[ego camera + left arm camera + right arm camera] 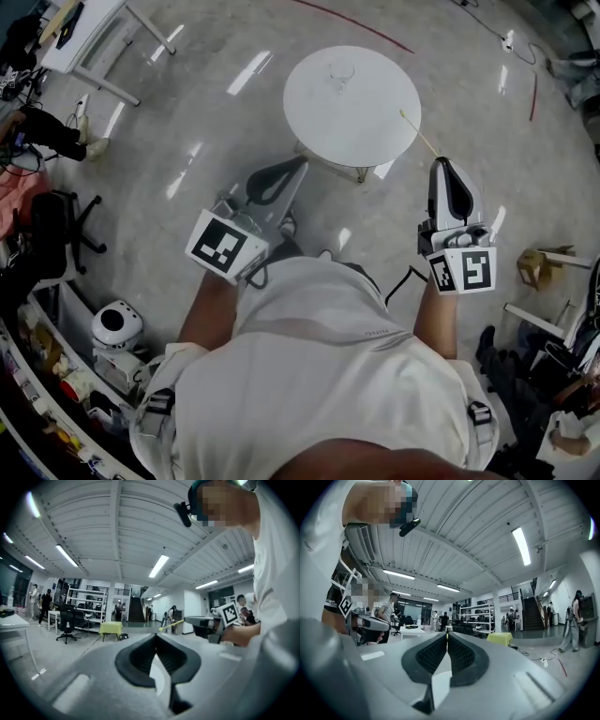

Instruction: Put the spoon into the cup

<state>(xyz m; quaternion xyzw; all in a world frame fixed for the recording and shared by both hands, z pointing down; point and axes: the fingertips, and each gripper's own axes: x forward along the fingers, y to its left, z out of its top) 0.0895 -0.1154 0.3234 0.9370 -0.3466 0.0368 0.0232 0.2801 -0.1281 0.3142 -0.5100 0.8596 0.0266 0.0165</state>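
Right gripper (442, 162) is pinching the spoon (419, 133), its jaws pressed together on the handle. The thin, pale yellow stick is jutting forward and left past the tips, and its far end is hanging over the near right edge of the table (375, 117). In the left gripper view the spoon (169, 626) is showing as a slim yellow rod poking out of the right gripper (187, 619). In the right gripper view only a yellow-green sliver is peeking out where the right gripper's (446, 634) tips are meeting. The cup (342, 73), clear and upright, is standing toward the far side of the table, well apart from the spoon's end. Left gripper (298, 165) is hovering just short of the table; its own view is showing the left gripper (156, 637) with jaws touching at the tips and nothing between them. Each marker cube (225, 246) is carrying black-and-white square patterns rather than letters. The table top is round, white and smooth; the floor (187, 122) is glossy grey and mirroring ceiling lights. The jaw pads are dark and ribbed, set in grey shells.
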